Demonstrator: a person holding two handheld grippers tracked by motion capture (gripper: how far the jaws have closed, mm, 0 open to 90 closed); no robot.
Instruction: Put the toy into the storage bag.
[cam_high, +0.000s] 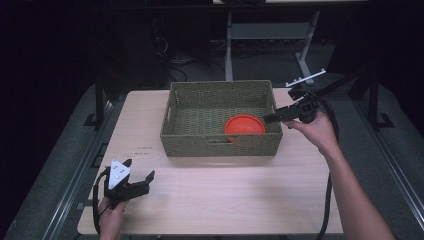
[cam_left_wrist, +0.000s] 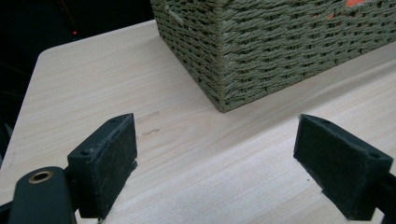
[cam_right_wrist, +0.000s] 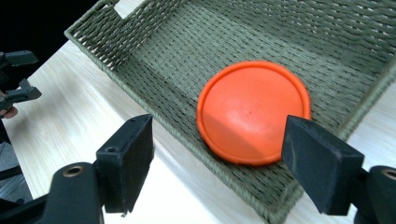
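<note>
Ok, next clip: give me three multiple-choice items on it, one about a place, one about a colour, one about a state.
1. Where does the disc lie?
A. on the table beside the basket
B. inside the basket, by its near wall
C. between the left gripper's fingers

2. What colour is the disc?
A. orange
B. blue
C. white

3. How does the right gripper stand?
A. shut on the disc
B. shut on the basket's rim
C. open, fingers clear of the disc

Answers:
1 B: the high view shows the disc on the floor of the woven basket, close to its near wall.
2 A: it shows bright orange in the high view and the right gripper view.
3 C: the right gripper view shows both fingers spread wide above the basket's rim, with nothing pressed between them.
</note>
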